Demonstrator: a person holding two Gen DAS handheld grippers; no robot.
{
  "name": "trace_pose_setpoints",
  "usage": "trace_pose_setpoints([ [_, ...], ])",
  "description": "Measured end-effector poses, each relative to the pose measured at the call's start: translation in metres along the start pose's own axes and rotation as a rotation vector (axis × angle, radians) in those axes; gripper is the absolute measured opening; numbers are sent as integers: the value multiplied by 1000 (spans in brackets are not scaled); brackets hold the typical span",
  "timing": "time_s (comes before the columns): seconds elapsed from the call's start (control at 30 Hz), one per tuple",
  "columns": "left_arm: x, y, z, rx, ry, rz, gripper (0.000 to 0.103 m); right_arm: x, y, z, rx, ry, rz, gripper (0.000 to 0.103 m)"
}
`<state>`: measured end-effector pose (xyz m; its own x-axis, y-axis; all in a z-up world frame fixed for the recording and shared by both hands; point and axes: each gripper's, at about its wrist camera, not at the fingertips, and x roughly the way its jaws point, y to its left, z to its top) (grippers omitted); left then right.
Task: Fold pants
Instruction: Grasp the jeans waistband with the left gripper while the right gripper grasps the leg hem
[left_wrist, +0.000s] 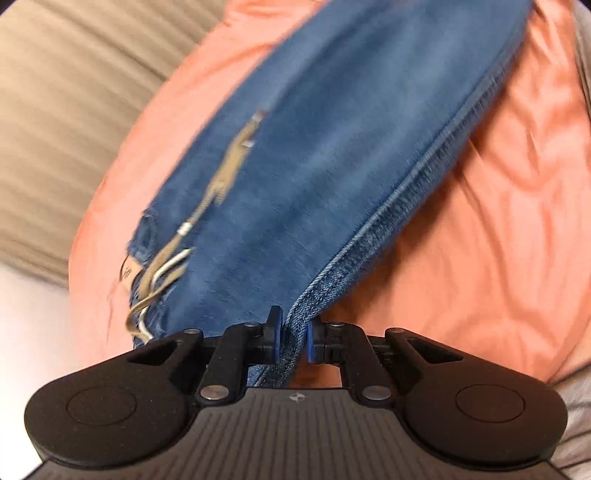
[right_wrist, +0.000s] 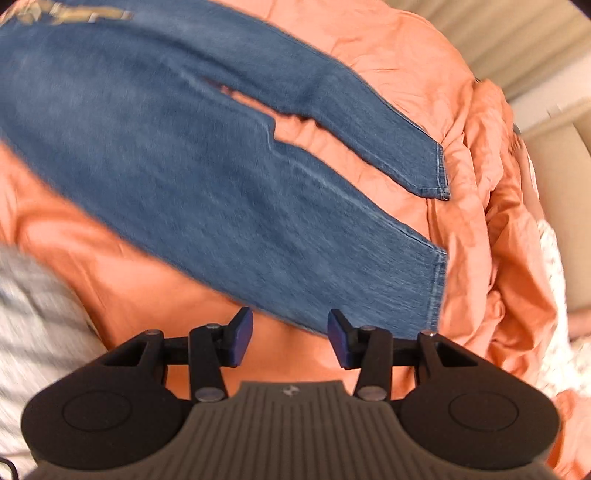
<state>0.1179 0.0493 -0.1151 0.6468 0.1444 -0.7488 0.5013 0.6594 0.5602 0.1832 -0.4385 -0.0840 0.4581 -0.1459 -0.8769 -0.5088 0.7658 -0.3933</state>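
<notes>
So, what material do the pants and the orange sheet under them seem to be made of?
Pants: likely denim, matte faded blue, with a stitched side seam and hemmed cuffs. Orange sheet: thin woven cloth, probably cotton, slightly shiny, with many fine wrinkles.

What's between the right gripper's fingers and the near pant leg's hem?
Only bare orange sheet, in the right wrist view. The right gripper is open and empty; the jeans leg edge lies just beyond its fingertips.

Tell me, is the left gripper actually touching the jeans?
Touching. The left wrist view shows the left gripper with both blue pads pressed on the jeans' seamed edge.
</notes>
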Motion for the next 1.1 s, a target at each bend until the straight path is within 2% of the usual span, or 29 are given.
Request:
trace_pose_setpoints([
  [0.1,-11,13,7,-119,-30,-2,13,18,2,-24,-104,20,-55,45],
  [0.2,-17,21,13,-188,-47,7,12,40,3,-46,-159,30,-130,45],
  [0.3,-18,26,17,-234,-35,1,12,58,2,-60,-202,2,-227,45],
  [0.43,-21,32,21,-279,-20,8,12,77,0,-67,-222,-68,-279,43],
  [0.53,-22,35,24,-296,-17,19,12,86,3,-64,-259,-112,-295,31],
  [0.57,-22,37,24,-303,-17,21,12,88,3,-63,-261,-122,-309,18],
  [0.6,-22,40,25,-313,-16,23,12,89,-1,-59,-238,-129,-321,0],
  [0.7,-25,47,28,-354,-24,35,11,78,-16,-51,-127,-191,-329,0],
  [0.87,-35,70,44,-397,-72,72,8,51,-40,-22,-79,-275,-403,0],
  [1.0,-34,103,70,-414,-111,97,7,44,-72,20,-36,-298,-446,0],
  [1.1,-22,128,94,-380,-119,130,7,49,-93,59,-24,-303,-468,0],
])
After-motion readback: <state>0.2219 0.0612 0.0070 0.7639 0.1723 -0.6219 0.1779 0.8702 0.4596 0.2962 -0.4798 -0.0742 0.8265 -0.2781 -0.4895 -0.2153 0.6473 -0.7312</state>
